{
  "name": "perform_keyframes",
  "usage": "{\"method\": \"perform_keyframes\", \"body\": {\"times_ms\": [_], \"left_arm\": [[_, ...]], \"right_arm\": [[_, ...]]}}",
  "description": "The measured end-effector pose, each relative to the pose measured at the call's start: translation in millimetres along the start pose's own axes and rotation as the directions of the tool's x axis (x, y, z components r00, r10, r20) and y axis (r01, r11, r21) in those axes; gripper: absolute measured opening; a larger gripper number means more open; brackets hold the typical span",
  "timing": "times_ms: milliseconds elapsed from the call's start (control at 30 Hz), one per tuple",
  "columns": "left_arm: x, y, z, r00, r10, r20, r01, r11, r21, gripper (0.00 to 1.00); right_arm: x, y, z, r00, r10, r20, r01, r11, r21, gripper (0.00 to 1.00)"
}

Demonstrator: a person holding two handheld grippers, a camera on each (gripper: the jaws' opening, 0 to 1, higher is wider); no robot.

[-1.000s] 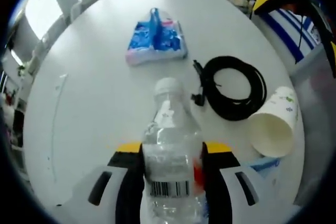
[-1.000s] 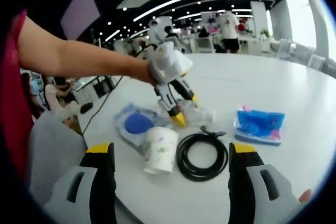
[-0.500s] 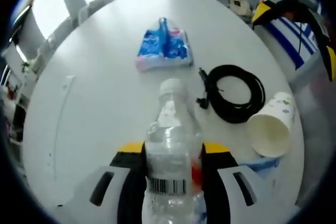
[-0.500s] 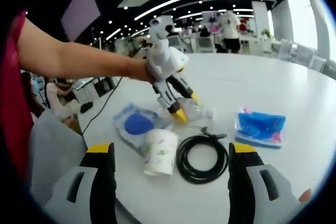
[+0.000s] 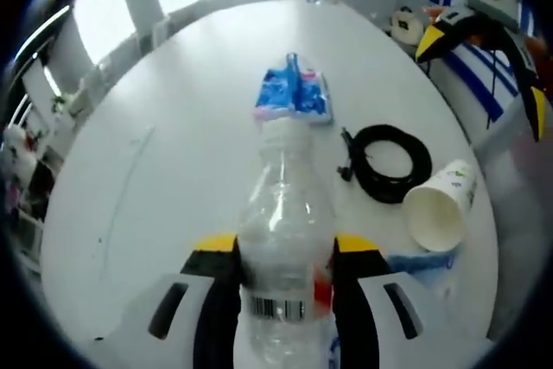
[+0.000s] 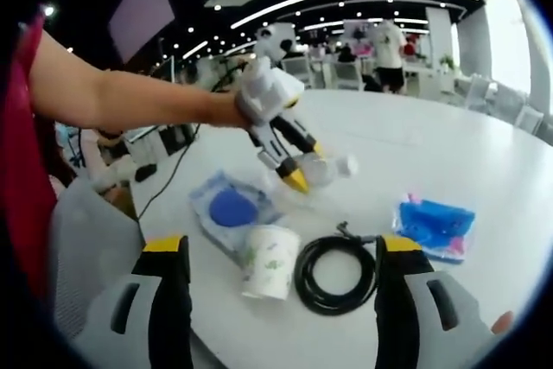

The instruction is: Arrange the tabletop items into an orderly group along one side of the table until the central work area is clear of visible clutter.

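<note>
My left gripper (image 5: 282, 252) is shut on a clear plastic water bottle (image 5: 282, 231), held above the white round table (image 5: 173, 170); the right gripper view shows that same gripper (image 6: 298, 174) lifted over the table with the bottle (image 6: 324, 170) in it. On the table lie a blue tissue pack (image 5: 294, 97) (image 6: 435, 224), a coiled black cable (image 5: 386, 162) (image 6: 335, 267), a tipped paper cup (image 5: 439, 209) (image 6: 269, 262) and a clear bag with a blue round item (image 6: 230, 209). My right gripper (image 6: 281, 300) stands open near the table's edge, nothing between its fingers.
A person's bare arm (image 6: 130, 101) reaches in from the left, holding the left gripper. Behind the table lies an office with desks, chairs and people (image 6: 384, 45). Small items (image 5: 402, 19) lie beyond the table's far right edge.
The left gripper has risen with the bottle, which is now clear of the table. The tabletop items look smaller and farther in the left gripper view. The right gripper has hardly moved.
</note>
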State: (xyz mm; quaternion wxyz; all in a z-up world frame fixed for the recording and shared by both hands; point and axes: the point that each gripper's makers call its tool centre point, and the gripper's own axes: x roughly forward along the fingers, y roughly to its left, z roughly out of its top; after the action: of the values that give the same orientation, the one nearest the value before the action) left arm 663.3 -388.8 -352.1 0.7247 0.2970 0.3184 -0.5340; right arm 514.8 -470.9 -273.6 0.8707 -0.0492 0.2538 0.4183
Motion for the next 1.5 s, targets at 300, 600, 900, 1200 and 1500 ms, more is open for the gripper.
{"method": "perform_keyframes", "body": {"times_ms": [300, 600, 900, 1200, 1500], "left_arm": [[-28.0, 12.1, -10.3, 0.998, 0.043, 0.051, -0.041, 0.998, -0.04, 0.37], [-54.6, 23.1, -25.1, 0.991, 0.089, 0.095, -0.081, 0.993, -0.086, 0.37], [-74.4, 28.3, -41.4, 0.985, 0.113, 0.129, -0.098, 0.988, -0.118, 0.37], [-89.4, 28.1, -53.0, 0.978, 0.116, 0.171, -0.092, 0.986, -0.142, 0.36], [-101.7, 32.1, -65.2, 0.964, 0.113, 0.239, -0.071, 0.982, -0.176, 0.36]], "right_arm": [[4.1, 7.6, 12.1, 1.0, 0.012, -0.012, -0.013, 0.999, -0.039, 0.87], [8.6, 19.1, 22.0, 0.999, 0.028, -0.024, -0.029, 0.996, -0.079, 0.87], [12.3, 26.6, 26.0, 0.999, 0.029, -0.037, -0.033, 0.994, -0.101, 0.86], [19.2, 35.6, 31.1, 0.998, 0.039, -0.046, -0.045, 0.992, -0.121, 0.86], [27.4, 40.6, 35.6, 0.997, 0.041, -0.061, -0.049, 0.989, -0.138, 0.86]]}}
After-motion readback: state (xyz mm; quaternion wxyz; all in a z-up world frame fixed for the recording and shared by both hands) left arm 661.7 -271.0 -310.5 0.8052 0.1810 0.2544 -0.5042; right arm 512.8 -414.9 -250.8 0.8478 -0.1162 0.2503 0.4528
